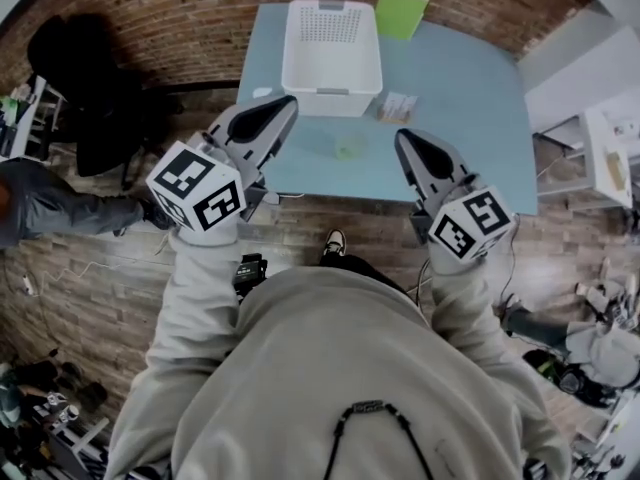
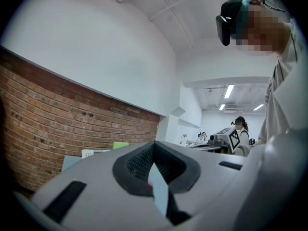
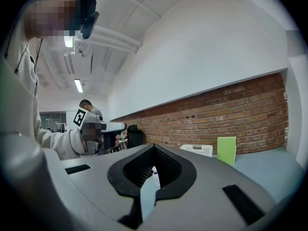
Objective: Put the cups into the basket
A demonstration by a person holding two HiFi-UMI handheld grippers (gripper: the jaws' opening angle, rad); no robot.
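Your left gripper (image 1: 281,108) and right gripper (image 1: 405,140): jaws closed, nothing held — cup (image 1: 350,147) ahead between them, nearer right; basket (image 1: 331,101) beyond.

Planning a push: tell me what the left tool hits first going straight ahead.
Likely nothing nearby: the left tool aims level over the table, right of the basket and green board, toward the far wall. Depth is unclear.

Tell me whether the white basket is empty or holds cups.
Empty: the basket shows a bare perforated bottom; a cup sits outside on the table.
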